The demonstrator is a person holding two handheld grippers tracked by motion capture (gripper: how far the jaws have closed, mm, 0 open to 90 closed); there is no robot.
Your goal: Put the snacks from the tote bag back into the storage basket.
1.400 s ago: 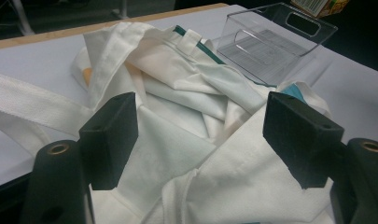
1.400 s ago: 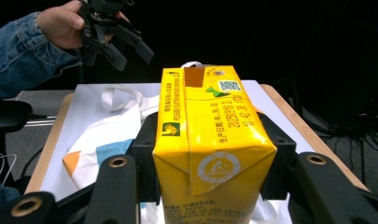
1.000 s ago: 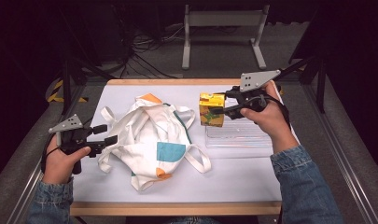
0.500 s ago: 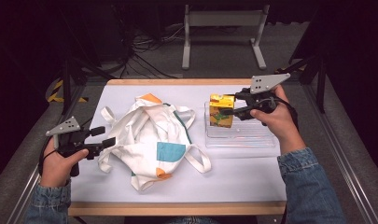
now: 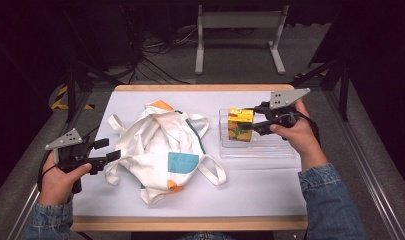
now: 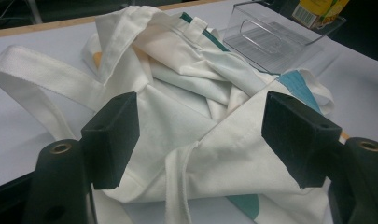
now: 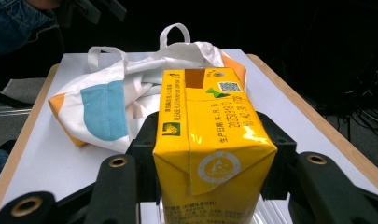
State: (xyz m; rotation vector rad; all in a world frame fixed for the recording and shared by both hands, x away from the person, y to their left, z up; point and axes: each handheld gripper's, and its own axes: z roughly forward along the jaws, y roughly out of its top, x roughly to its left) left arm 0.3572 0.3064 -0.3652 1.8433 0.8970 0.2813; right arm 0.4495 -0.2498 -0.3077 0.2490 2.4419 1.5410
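Observation:
A yellow drink carton [image 5: 239, 125] stands upright over the left end of a clear plastic tray [image 5: 270, 148], with my right gripper [image 5: 246, 120] shut on its sides. In the right gripper view the carton [image 7: 210, 140] sits between the two black jaws. Whether it touches the tray floor I cannot tell. A crumpled white tote bag [image 5: 162, 145] with blue and orange patches lies mid-table. My left gripper [image 5: 104, 150] is open at the bag's left edge. In the left gripper view the bag [image 6: 191, 84] lies just ahead of my left gripper [image 6: 200, 123], its pads clear of the cloth.
The white table top [image 5: 260, 190] has a wooden rim. The bag's handles [image 5: 212, 172] trail toward the tray. The clear tray [image 6: 270, 42] and carton [image 6: 317, 11] show beyond the bag. A metal stand [image 5: 237, 30] and cables lie on the floor behind.
My right gripper has carried the carton right and downward, from the tray's back-left corner to over its left end. The left gripper has stayed in place.

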